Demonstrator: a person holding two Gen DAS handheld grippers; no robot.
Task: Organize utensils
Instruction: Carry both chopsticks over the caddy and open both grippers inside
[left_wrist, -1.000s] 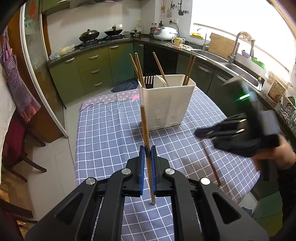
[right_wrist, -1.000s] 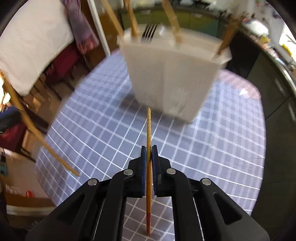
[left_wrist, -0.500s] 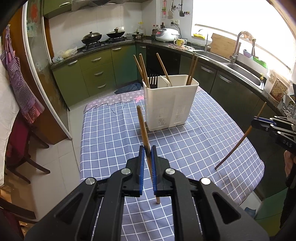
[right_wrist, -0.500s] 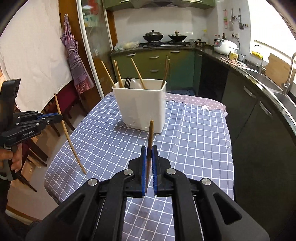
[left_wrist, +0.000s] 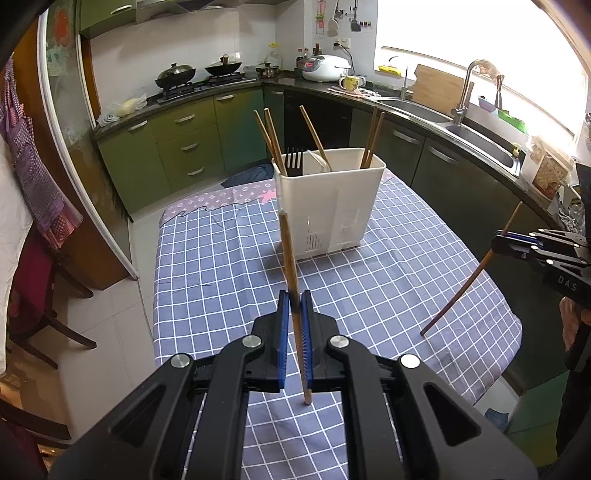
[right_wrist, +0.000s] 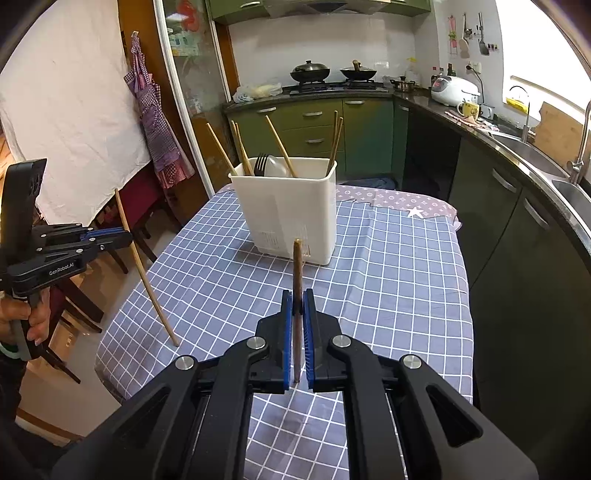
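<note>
A white utensil holder (left_wrist: 328, 201) (right_wrist: 291, 210) stands on the checked tablecloth and holds several chopsticks, a black fork and a white spoon. My left gripper (left_wrist: 294, 306) is shut on a wooden chopstick (left_wrist: 290, 258) that points up toward the holder. From the right wrist view that same gripper (right_wrist: 122, 236) hangs off the table's left side with its chopstick (right_wrist: 144, 273) slanting down. My right gripper (right_wrist: 297, 306) is shut on a darker chopstick (right_wrist: 297, 266). In the left wrist view it (left_wrist: 496, 243) hovers at the table's right edge, its chopstick (left_wrist: 469, 280) angled down to the cloth.
The table (left_wrist: 221, 258) (right_wrist: 399, 266) has a blue checked cloth over a pink one. Green kitchen cabinets (left_wrist: 184, 144), a stove with pans and a sink counter (left_wrist: 476, 136) run behind and to the right. Chairs (right_wrist: 122, 236) stand at the left.
The right gripper has swung away from close to the holder, back and up to the table's right edge, lifting its chopstick off the cloth. The left gripper has barely shifted.
</note>
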